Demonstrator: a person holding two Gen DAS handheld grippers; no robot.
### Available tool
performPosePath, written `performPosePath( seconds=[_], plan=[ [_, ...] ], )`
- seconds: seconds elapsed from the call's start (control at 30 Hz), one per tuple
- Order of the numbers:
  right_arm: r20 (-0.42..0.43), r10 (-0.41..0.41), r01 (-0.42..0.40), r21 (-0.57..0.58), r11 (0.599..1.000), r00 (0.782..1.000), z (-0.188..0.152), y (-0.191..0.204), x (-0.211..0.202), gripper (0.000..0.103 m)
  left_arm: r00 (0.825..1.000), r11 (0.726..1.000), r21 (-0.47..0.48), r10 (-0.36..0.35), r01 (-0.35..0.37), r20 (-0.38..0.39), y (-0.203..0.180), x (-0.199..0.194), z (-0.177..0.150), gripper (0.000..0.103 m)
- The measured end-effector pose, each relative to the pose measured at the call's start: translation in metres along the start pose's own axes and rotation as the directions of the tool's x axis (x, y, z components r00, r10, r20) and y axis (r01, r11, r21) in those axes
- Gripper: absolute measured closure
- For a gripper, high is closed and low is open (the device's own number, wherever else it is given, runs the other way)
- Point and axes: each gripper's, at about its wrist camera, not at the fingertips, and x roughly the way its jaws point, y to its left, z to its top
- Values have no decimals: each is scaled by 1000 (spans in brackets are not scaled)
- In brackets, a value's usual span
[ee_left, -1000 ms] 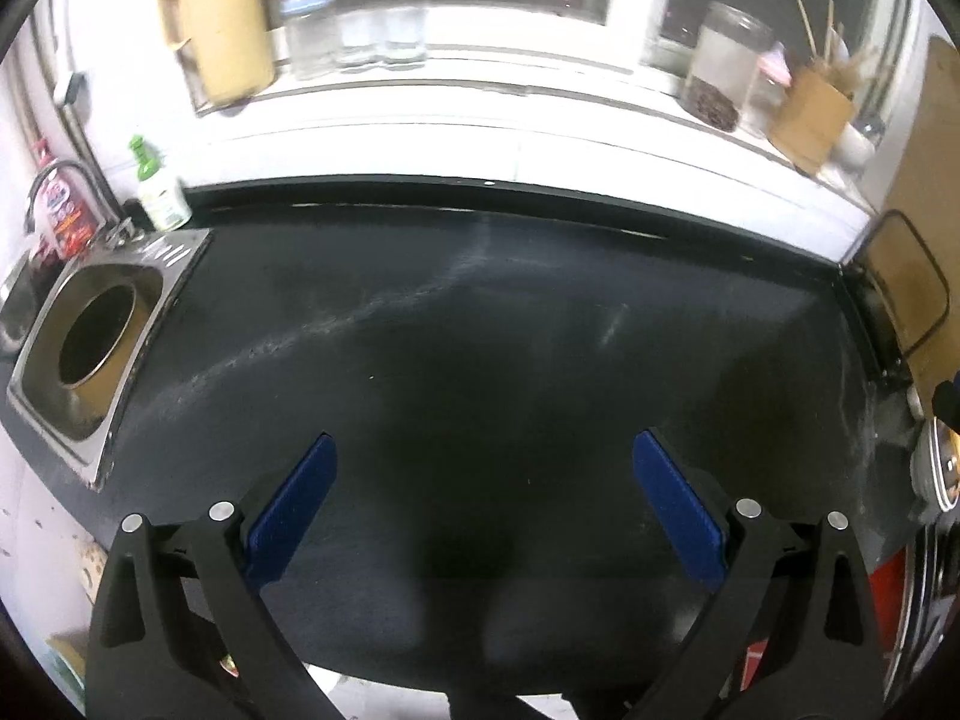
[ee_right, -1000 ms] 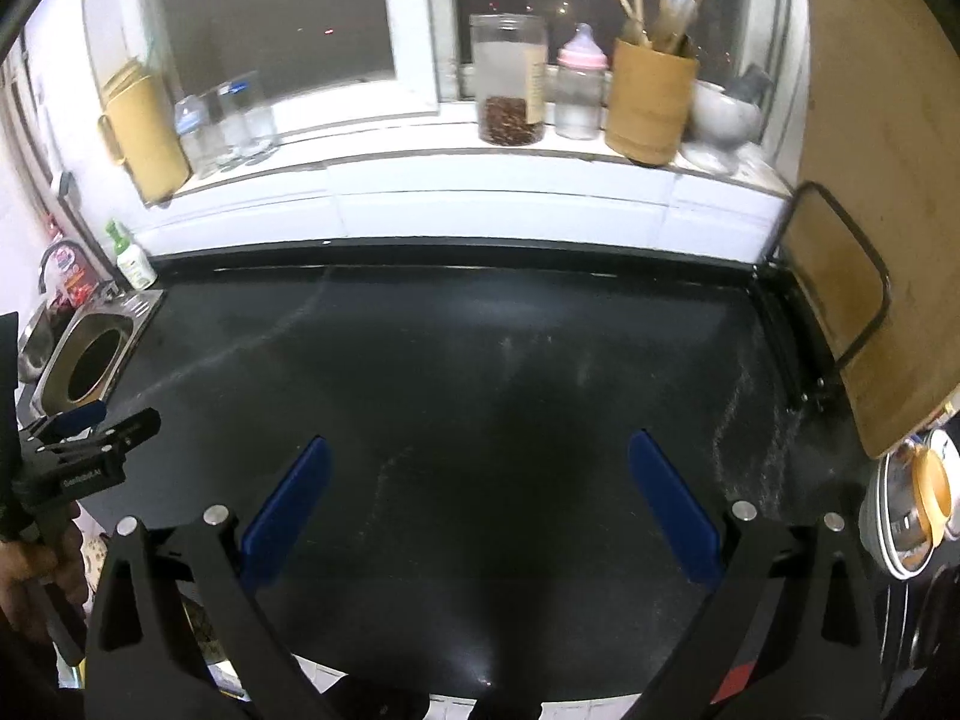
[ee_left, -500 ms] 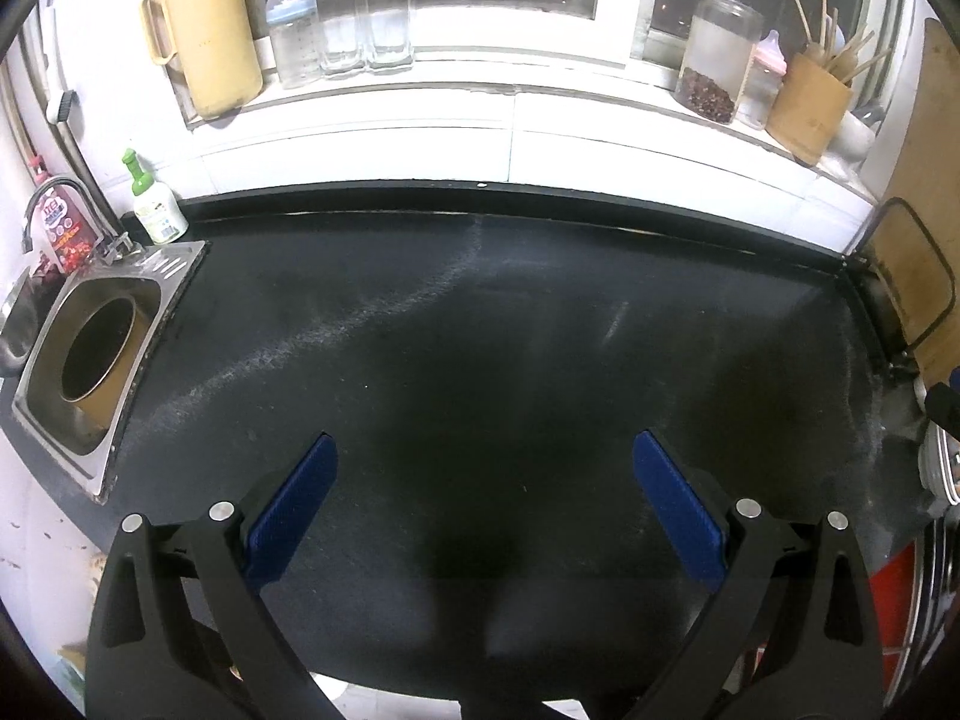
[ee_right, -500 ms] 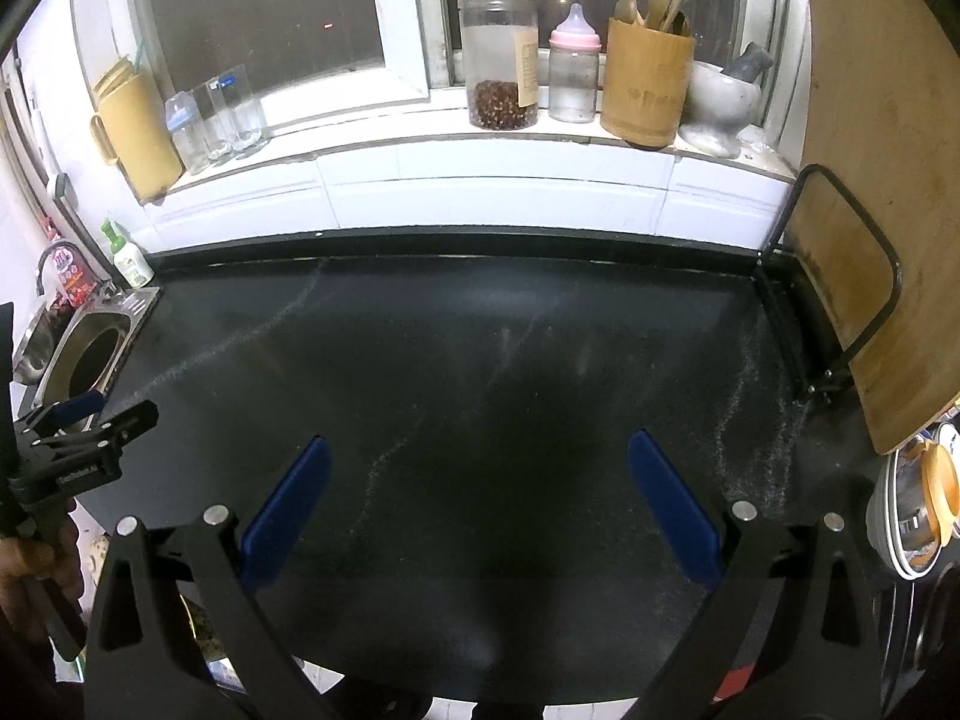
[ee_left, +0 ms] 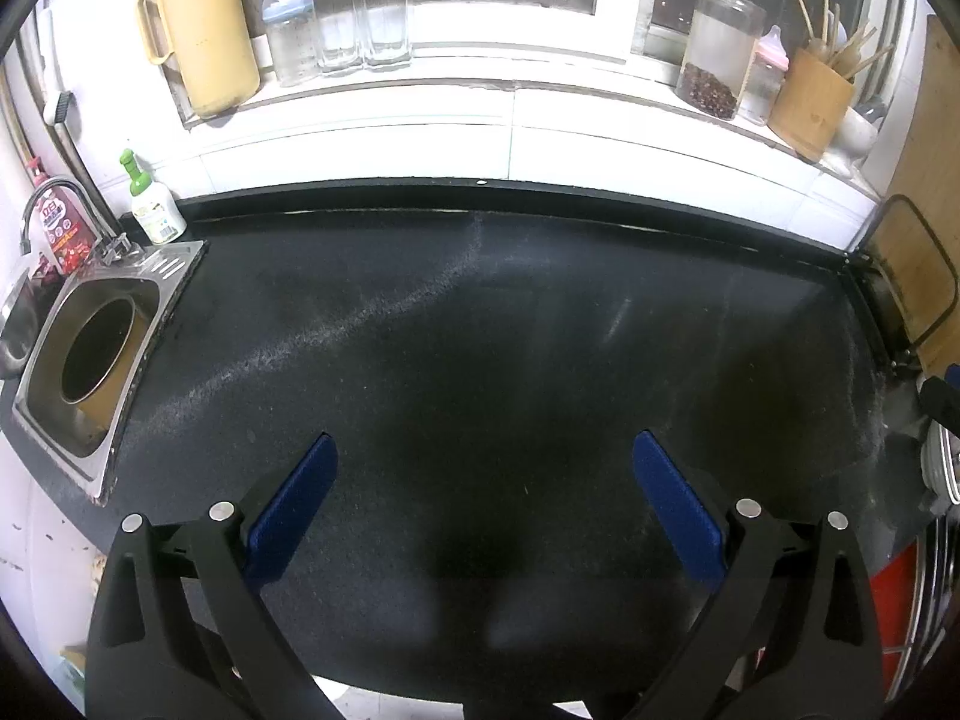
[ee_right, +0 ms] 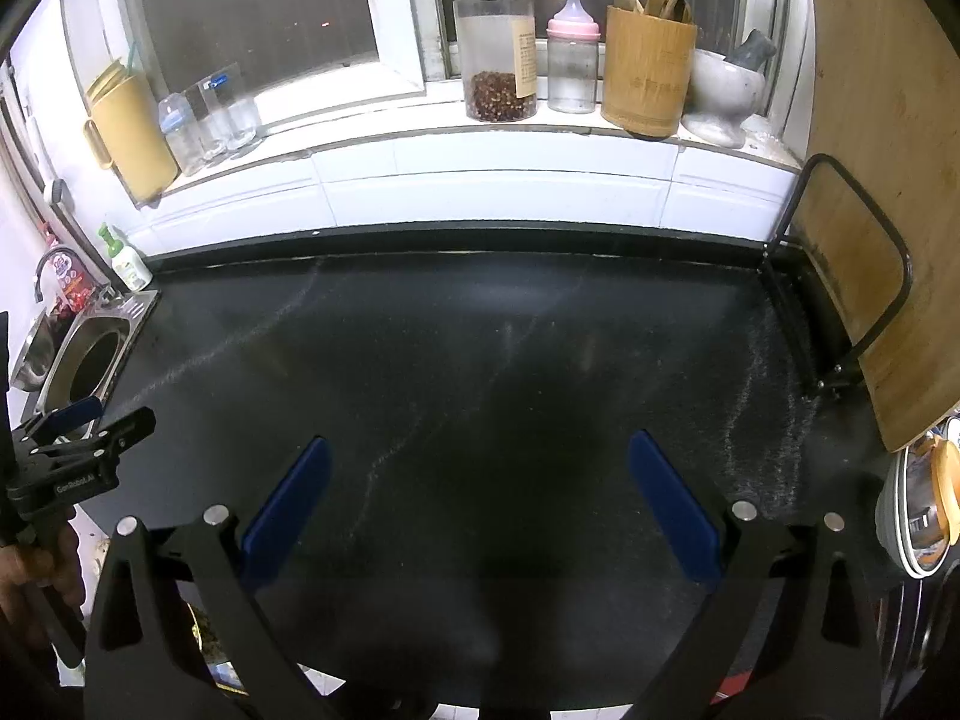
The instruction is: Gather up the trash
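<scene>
Black counter (ee_left: 480, 330) shows no trash. Left gripper (ee_left: 480, 498) and right gripper (ee_right: 474, 498) both gape wide, empty. Next, I think: look for trash elsewhere.

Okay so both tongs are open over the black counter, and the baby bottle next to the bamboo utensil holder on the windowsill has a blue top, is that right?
Not quite. In the right wrist view, the baby bottle beside the bamboo utensil holder has a pink top, not blue. The rest holds: the left tongs and the right tongs are both open over the black counter.
</scene>
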Motion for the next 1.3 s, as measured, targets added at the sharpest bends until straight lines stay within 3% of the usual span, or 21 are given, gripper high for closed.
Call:
performPosePath(
  seconds=[1.3],
  plan=[
    [7, 4, -4, 12, 1000, 1000, 2, 0, 0, 7, 1000, 1000, -8, 8, -8, 4, 3, 2, 3, 7]
  ],
)
